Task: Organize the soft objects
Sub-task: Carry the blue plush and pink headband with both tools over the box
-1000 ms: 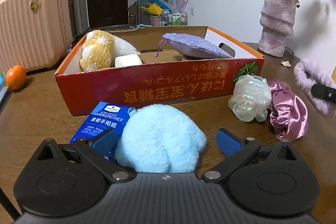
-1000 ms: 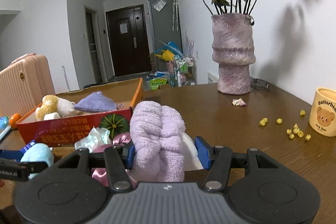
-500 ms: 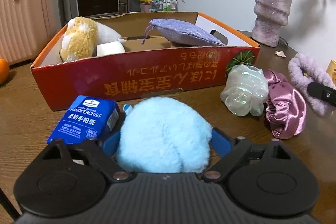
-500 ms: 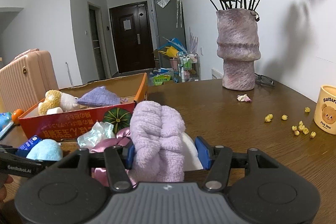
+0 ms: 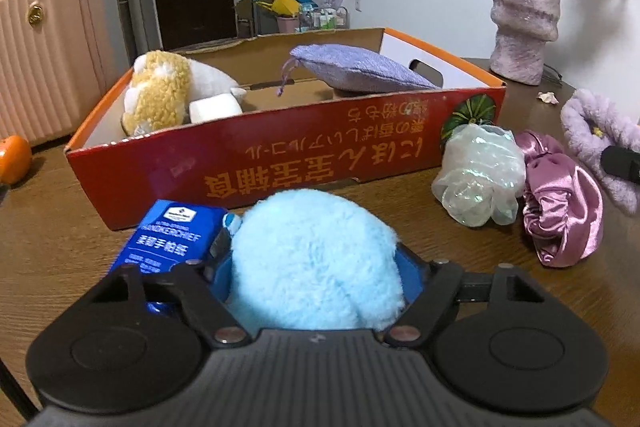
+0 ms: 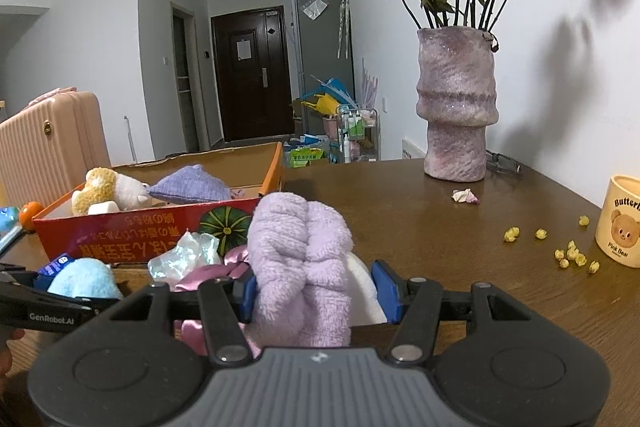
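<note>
My left gripper (image 5: 316, 263) is shut on a fluffy light-blue ball (image 5: 316, 259), in front of the red cardboard box (image 5: 280, 163). The box holds a yellow-and-white plush toy (image 5: 160, 95) and a purple pouch (image 5: 356, 69). My right gripper (image 6: 316, 291) is shut on a lilac fluffy headband (image 6: 300, 259); the headband also shows in the left wrist view (image 5: 596, 135). An iridescent scrunchie (image 5: 480, 179) and a pink satin scrunchie (image 5: 560, 199) lie on the table to the right of the box.
A blue tissue pack (image 5: 172, 235) lies beside the blue ball. An orange (image 5: 14, 159) sits far left, a pink suitcase (image 5: 44, 47) behind it. A purple vase (image 6: 456, 107) with dried roses, a bear cup (image 6: 620, 223) and scattered petals (image 6: 568, 251) are on the right.
My left gripper's jaws closed on the blue ball and it lifted slightly. My right gripper kept its hold on the headband and rose a little.
</note>
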`<state>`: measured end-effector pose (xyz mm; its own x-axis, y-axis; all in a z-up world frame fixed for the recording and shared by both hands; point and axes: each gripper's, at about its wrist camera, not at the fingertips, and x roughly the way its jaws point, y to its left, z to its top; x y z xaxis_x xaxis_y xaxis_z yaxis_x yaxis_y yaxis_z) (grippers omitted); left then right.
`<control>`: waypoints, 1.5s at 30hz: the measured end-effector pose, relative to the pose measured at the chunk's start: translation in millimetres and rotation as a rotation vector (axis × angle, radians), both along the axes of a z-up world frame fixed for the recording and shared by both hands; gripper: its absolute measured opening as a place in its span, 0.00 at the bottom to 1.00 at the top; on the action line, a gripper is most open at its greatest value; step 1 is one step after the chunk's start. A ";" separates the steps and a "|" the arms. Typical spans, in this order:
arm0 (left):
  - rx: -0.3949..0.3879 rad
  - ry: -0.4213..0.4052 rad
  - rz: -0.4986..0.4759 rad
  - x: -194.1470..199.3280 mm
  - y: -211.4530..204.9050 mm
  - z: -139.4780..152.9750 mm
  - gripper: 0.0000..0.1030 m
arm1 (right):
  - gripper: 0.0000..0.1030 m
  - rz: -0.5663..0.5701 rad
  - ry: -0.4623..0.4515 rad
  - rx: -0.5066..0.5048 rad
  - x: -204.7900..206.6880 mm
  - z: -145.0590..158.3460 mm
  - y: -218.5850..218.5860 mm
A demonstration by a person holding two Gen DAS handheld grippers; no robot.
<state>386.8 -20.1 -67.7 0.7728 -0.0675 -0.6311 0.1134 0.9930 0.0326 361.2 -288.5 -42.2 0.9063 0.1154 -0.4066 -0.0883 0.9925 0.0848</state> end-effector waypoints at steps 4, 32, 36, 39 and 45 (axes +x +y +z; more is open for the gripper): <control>0.000 -0.023 0.024 -1.2 2.1 3.2 0.75 | 0.54 -0.015 -0.017 0.001 -2.5 1.6 0.0; -0.103 -0.252 0.112 -31.7 3.6 58.1 0.75 | 0.54 -0.071 -0.134 0.041 -7.4 17.4 47.3; -0.121 -0.275 0.130 -28.8 4.3 65.2 0.75 | 0.54 -0.078 -0.157 0.039 -3.3 20.8 57.0; -0.133 -0.293 0.143 -26.5 6.1 69.5 0.75 | 0.54 -0.075 -0.169 0.036 1.6 22.9 64.6; -0.151 -0.317 0.177 -17.7 12.7 75.7 0.75 | 0.55 -0.067 -0.186 0.035 13.5 27.4 77.9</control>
<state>369.2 -7.4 8.0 0.9359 0.0104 -0.3521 -0.0520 0.9927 -0.1090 374.7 -210.7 -14.8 0.9716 0.0634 -0.2280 -0.0396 0.9934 0.1076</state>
